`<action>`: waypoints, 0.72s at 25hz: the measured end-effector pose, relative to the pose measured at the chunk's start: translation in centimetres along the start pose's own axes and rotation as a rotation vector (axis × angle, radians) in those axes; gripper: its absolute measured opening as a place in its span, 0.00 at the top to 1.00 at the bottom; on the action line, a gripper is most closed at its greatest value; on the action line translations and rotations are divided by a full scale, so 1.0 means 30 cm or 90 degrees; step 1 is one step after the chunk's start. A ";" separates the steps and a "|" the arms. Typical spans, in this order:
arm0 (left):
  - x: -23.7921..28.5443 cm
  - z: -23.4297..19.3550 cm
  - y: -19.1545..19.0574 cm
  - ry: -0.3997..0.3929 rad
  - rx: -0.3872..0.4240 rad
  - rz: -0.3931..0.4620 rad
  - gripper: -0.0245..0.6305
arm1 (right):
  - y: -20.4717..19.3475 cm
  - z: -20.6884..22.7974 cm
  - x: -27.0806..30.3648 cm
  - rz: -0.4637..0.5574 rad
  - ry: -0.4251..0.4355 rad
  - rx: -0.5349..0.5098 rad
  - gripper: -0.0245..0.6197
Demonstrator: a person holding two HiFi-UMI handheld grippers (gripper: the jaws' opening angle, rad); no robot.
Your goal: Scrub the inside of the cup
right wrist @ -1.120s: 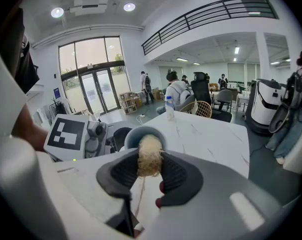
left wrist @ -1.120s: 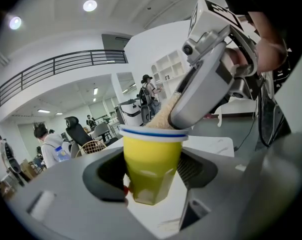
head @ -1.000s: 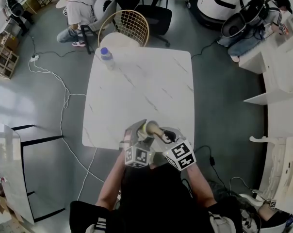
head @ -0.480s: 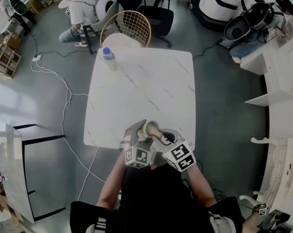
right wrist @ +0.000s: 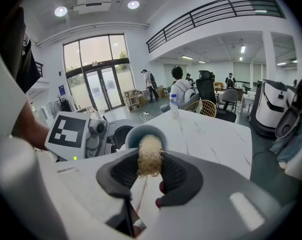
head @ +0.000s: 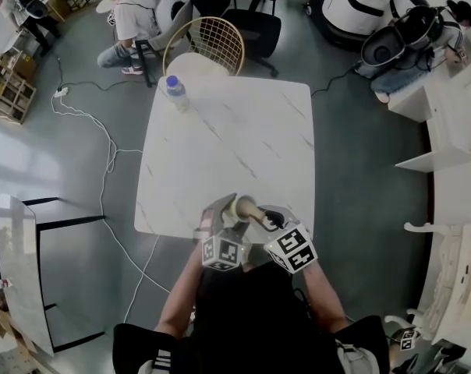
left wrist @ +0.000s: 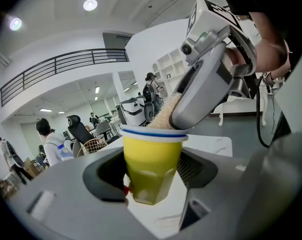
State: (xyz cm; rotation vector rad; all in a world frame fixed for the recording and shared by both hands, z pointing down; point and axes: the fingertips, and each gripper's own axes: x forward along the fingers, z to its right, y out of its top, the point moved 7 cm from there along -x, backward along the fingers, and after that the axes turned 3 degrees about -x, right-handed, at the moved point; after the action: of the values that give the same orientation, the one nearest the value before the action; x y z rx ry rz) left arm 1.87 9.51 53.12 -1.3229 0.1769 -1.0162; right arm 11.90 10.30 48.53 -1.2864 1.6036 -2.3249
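Note:
A yellow cup (left wrist: 153, 169) with a white, blue-lined rim stands upright between the pads of my left gripper (left wrist: 153, 176), which is shut on it just above the table's near edge. My right gripper (right wrist: 150, 171) is shut on a tan fibrous scrubber (right wrist: 150, 156). The scrubber's far end dips into the cup's mouth (right wrist: 141, 133). In the head view the cup (head: 242, 206) sits between the left gripper (head: 234, 213) and the right gripper (head: 260, 218), close together. The cup's inside is mostly hidden by the scrubber.
The white marble table (head: 220, 139) stretches away from me. A water bottle (head: 173, 92) stands at its far left corner, with a wire chair (head: 204, 45) behind it. Cables (head: 103, 146) lie on the floor to the left. People sit farther back.

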 end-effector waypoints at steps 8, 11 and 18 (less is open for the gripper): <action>0.002 -0.009 -0.001 0.009 0.002 -0.003 0.50 | 0.032 -0.007 0.005 0.009 0.007 -0.017 0.80; 0.003 -0.016 0.005 0.013 0.002 -0.002 0.50 | 0.041 -0.017 0.006 0.012 0.018 -0.025 0.80; 0.004 -0.017 0.004 0.015 0.004 -0.007 0.50 | 0.028 -0.020 0.007 0.003 0.034 -0.029 0.80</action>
State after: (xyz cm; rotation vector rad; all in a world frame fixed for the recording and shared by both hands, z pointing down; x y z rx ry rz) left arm 1.69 9.06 52.92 -1.3083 0.1842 -1.0416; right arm 11.04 10.28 47.93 -1.2374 1.6825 -2.3533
